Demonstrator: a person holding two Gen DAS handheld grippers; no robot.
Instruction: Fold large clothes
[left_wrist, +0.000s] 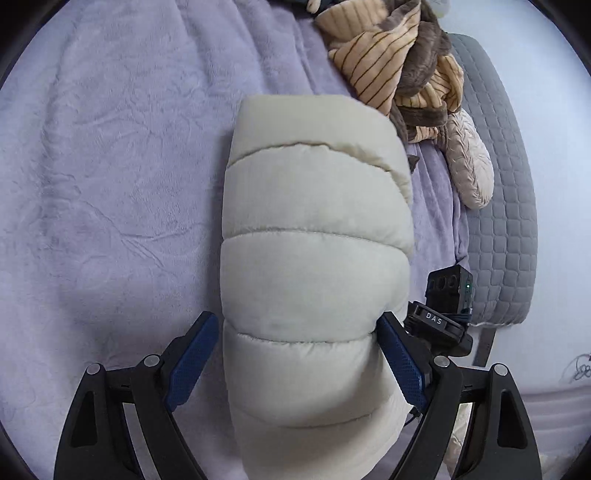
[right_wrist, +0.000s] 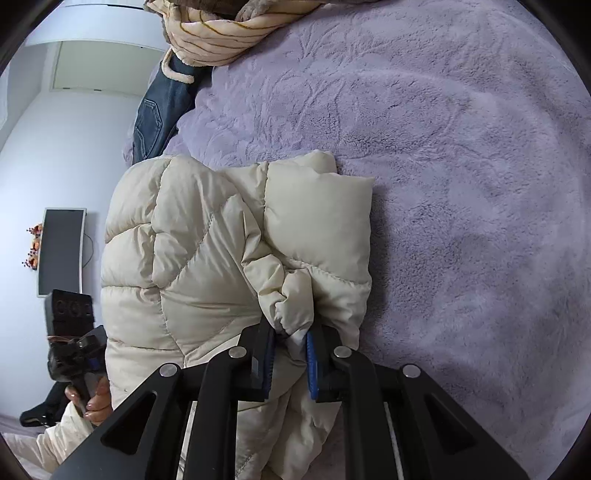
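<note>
Across the centre of the left wrist view, cream puffer jacket (left_wrist: 314, 258) in a thick quilted roll, running from the bottom edge up past mid-frame, over a lilac fleece blanket (left_wrist: 110, 184). Left gripper (left_wrist: 297, 354) spread wide around the roll, blue pads (left_wrist: 194, 358) pressing both flanks, gripping it. At upper right of that frame, striped tan and brown garment (left_wrist: 384, 55) heaped beside a pale knitted piece (left_wrist: 469, 162), with a grey quilted mattress edge (left_wrist: 506, 221) further right. In the right wrist view, same jacket (right_wrist: 221, 258) bunched left of centre on the blanket (right_wrist: 461, 184). Right gripper (right_wrist: 290, 363) at bottom centre, narrowed onto a pinched fold of cream fabric, blue pads (right_wrist: 312, 369) close together. Denim garment (right_wrist: 159, 114) at upper left, under the striped one (right_wrist: 214, 33). At lower left, a hand (right_wrist: 96, 402) around the other tool's handle; dark monitor (right_wrist: 61, 251) on the wall above it.
</note>
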